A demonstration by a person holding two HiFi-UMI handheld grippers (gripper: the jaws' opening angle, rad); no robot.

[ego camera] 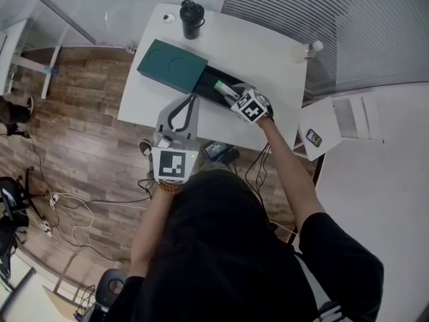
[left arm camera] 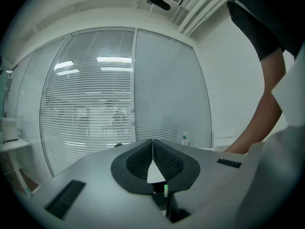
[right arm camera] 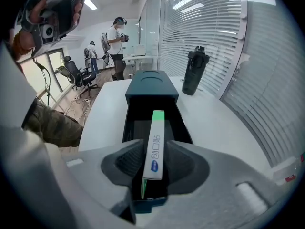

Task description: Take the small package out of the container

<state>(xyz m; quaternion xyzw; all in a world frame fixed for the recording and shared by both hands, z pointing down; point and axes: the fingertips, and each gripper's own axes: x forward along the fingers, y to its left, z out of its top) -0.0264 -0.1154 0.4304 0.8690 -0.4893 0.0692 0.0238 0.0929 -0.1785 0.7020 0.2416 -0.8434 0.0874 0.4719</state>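
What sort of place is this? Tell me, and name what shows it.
Probably an office: a white table, slatted window blinds along the wall, and swivel chairs beyond the table.

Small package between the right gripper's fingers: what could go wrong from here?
1. The right gripper has its fingers apart, neither pressing the small package, which stands on edge between them over the container: it could topple inside.
2. The package looks tilted, so closing now might catch it askew and let it slip during the lift.

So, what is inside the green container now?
A small package stands on edge in its open black tray, between the right claw's parted jaws. The part under the green cover is hidden.
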